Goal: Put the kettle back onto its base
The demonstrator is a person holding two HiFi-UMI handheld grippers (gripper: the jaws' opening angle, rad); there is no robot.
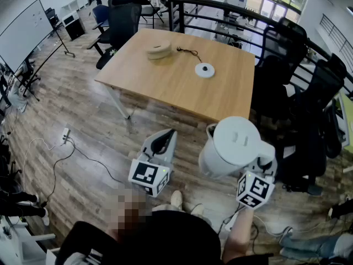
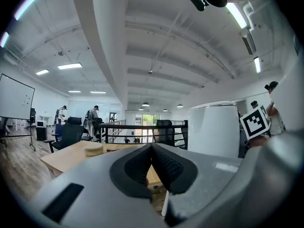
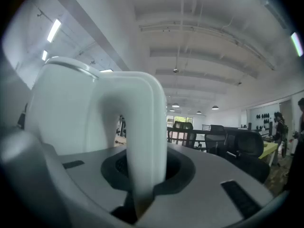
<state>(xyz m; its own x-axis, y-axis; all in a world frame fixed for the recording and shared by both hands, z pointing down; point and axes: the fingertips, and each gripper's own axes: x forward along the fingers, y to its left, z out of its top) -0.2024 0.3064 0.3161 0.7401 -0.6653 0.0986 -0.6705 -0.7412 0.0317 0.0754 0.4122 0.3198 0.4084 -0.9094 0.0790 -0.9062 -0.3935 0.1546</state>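
Left hand-held gripper (image 1: 164,141) is clenched, empty. Base (image 1: 204,70) lies on the worktop (image 1: 165,87); kettle (image 1: 234,145) hangs in the air well short of it, right hand-held gripper (image 1: 266,163) clamped on its handle (image 3: 142,127). Judged rigid, smooth, top-heavy if filled: hold by handle, upright

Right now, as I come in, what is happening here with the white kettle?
A person holds a gripper in each hand. The right gripper is closed on the handle of the white kettle and holds it in the air, short of the wooden table. The round base lies on that table with nothing on it, so the kettle is not yet set down. The left gripper is shut and empty.
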